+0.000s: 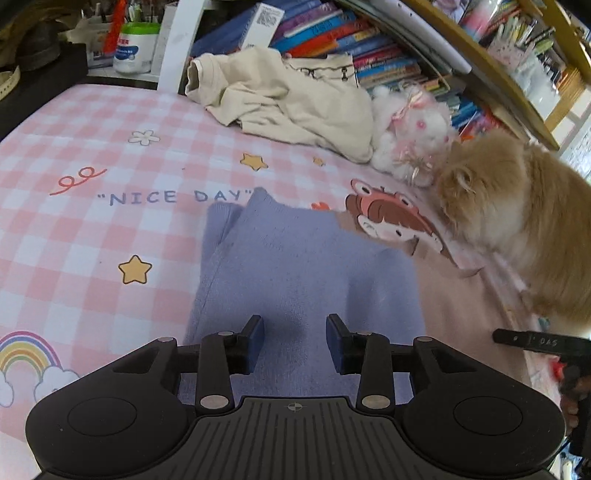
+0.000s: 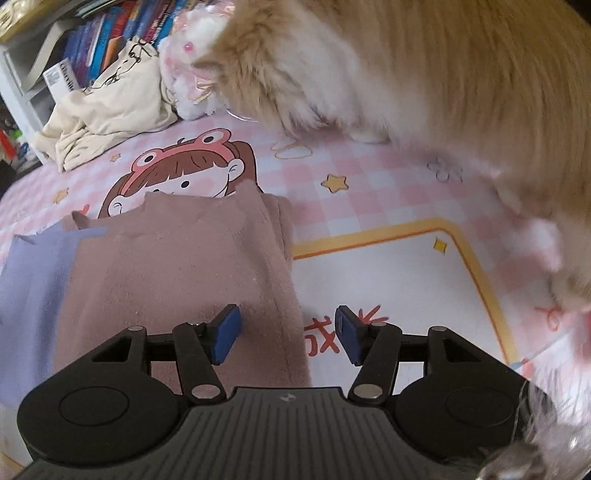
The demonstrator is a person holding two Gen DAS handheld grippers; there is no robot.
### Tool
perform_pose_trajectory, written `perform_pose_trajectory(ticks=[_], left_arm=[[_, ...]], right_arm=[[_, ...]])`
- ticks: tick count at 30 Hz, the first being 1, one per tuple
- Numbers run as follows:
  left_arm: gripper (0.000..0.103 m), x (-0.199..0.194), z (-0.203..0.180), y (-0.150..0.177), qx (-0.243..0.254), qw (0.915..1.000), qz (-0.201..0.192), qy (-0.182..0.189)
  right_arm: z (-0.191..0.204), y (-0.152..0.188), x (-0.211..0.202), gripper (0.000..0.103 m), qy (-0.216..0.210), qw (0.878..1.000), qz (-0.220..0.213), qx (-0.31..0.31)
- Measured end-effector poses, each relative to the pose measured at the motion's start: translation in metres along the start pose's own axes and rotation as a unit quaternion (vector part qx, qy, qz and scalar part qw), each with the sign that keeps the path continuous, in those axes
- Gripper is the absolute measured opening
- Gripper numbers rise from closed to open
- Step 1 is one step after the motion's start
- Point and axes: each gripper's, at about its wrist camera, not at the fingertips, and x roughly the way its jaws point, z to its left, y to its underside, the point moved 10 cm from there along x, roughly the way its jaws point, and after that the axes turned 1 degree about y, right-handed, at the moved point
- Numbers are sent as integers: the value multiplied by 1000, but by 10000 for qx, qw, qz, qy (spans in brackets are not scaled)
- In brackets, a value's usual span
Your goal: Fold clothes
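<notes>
Left gripper (image 1: 295, 341) jaws wide, empty, over the blue half of the sweater (image 1: 295, 273) lying flat on the bed (image 1: 74, 229). Right gripper (image 2: 287, 334) jaws wide, empty, at the sweater's pink edge; only rt view shows that edge. Cat (image 2: 424, 74) beside it.

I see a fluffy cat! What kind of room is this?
Probably a bedroom at home: a pink checked bedsheet, a fluffy cat on it, and a shelf of books behind.

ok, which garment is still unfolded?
The cream garment, crumpled in a heap by the books. The lilac and dusty-pink knits lie flat and folded.
</notes>
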Motion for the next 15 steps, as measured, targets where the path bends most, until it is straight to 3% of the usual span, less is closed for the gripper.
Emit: perform_pose_trajectory(ticks=[8,10,11,15], left_arm=[[36,-5,-4,-1,-63,9998,-35,201],[36,4,-6,7,39,9998,146,133],[36,7,-6,9,119,9998,154,57],[37,9,-5,12,173,9998,138,20]], right_arm=[[4,2,-1,52,-51,10000,13,-49],[6,6,1,42,-194,9998,81,20],[8,8,2,27,-371,9992,121,124],[16,1,-10,12,-531,9984,100,176]])
